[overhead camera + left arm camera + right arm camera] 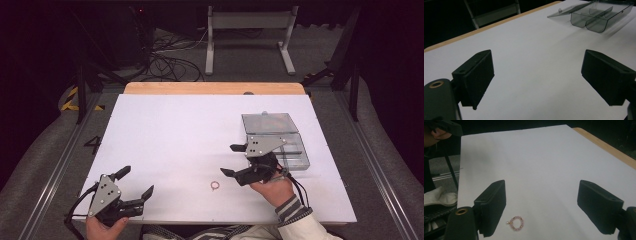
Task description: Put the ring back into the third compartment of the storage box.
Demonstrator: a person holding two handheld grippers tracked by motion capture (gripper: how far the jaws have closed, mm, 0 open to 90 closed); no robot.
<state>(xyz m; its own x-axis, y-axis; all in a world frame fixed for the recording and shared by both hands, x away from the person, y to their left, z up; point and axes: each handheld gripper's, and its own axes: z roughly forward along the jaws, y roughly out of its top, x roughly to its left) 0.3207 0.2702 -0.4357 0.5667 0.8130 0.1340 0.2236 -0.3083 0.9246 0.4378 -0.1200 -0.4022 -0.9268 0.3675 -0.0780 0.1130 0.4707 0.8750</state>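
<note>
Nearest the person, the left gripper (136,182) sits at the near left corner of the table (165,130). Its jaws are spread wide and there is nothing between them. In its own view the left gripper (537,75) shows two black pads well apart over bare white surface, touching nothing.

A little farther in lies the ring (215,185), a small pink beaded loop, flat on the table near the front edge and just right of centre. It lies by itself, with no jaw on it.

Next comes the right gripper (231,160), held in the right hand (274,190), whose striped cuff shows at the wrist. Its jaws gape toward the table's left side, released and empty. The ring is just beside the lower jaw's tip, a bit nearer the person, and clear of it. From the right gripper (541,205) view, the ring (516,223) rests low on the white surface, close to the left-hand pad and not touching it. It lies short of the gap rather than inside it. At that view's top left corner the other gripper peeks in, far off.

Behind the right gripper stands the box (282,147), clear plastic with compartments. Its lid is swung open and lies flat on the far side. The left gripper view catches the box (596,17) too, well away from the jaws.
</note>
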